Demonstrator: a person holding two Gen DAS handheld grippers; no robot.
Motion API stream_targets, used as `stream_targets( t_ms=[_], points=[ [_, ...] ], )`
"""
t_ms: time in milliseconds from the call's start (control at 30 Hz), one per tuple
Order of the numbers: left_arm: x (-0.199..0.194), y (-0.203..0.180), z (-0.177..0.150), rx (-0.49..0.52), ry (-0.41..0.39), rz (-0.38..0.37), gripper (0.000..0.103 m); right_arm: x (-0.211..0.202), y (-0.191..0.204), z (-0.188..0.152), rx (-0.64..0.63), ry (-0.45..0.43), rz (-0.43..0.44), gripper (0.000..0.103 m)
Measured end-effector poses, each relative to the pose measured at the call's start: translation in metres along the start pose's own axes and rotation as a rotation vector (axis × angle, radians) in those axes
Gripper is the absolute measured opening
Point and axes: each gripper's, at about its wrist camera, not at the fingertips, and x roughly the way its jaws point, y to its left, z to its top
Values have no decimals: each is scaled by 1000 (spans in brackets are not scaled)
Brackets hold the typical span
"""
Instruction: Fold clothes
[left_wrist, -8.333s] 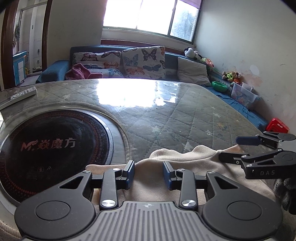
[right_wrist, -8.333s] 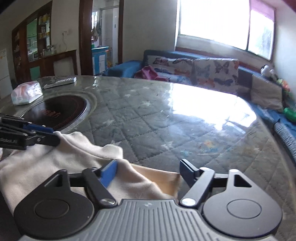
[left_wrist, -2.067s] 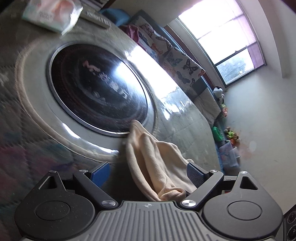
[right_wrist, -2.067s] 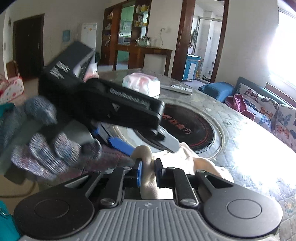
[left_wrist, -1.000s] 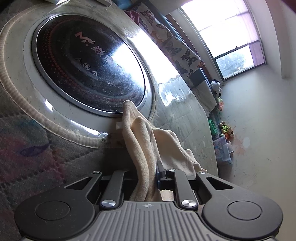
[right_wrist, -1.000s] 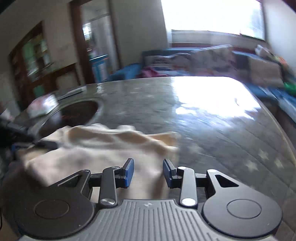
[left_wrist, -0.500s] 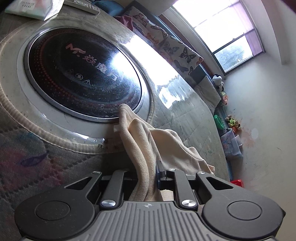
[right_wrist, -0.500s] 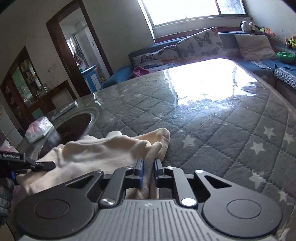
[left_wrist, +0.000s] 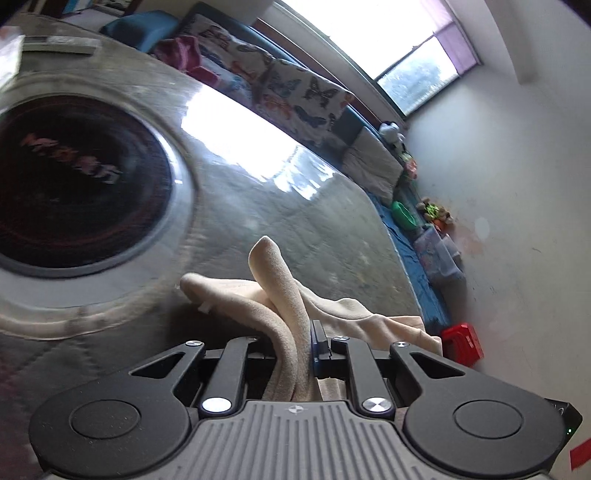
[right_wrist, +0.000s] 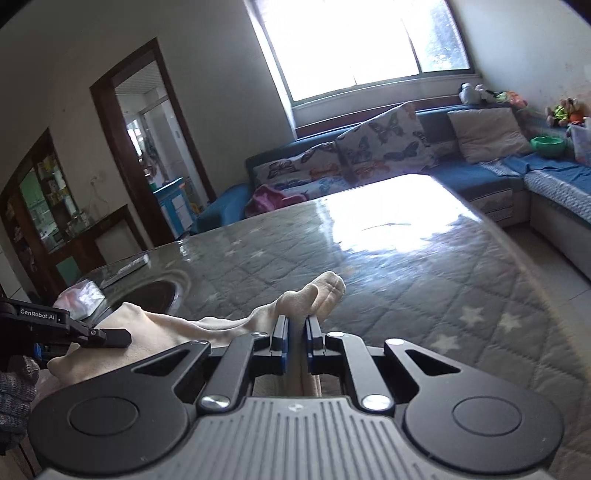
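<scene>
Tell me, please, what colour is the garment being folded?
The garment is plain cream, with no pattern, shown best in the left wrist view.

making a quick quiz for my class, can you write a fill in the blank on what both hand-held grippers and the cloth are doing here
1. The left hand-held gripper is shut on the ____ garment.
2. The right hand-held gripper pinches the same garment, so it is held at ____ places.
3. The garment lies on a quilted table cover printed with white ____.
4. Left of the garment, a round ____ cooktop is set into the table.

Missing words: cream; two; stars; black
</scene>
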Motion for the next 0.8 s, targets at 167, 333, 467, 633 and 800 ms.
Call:
stream_targets(
  t_ms=[167,333,467,633,800],
  points=[
    [36,-37,0,35,49,-55,15,-19,-34,13,2,-35,-104,8],
    [73,-76,-5,84,105,-97,15,-34,-68,26,17,-63,-204,8],
    [97,-97,-17,115,160,-115,15,-41,-91,27,28,-67,-273,8],
    [122,-104,-36,148,240,-89,15,-39,-114,10,41,-25,-354,8],
    [125,-98,-45,165,296,-76,15,-36,-129,-5,64,18,-381,8]
  ],
)
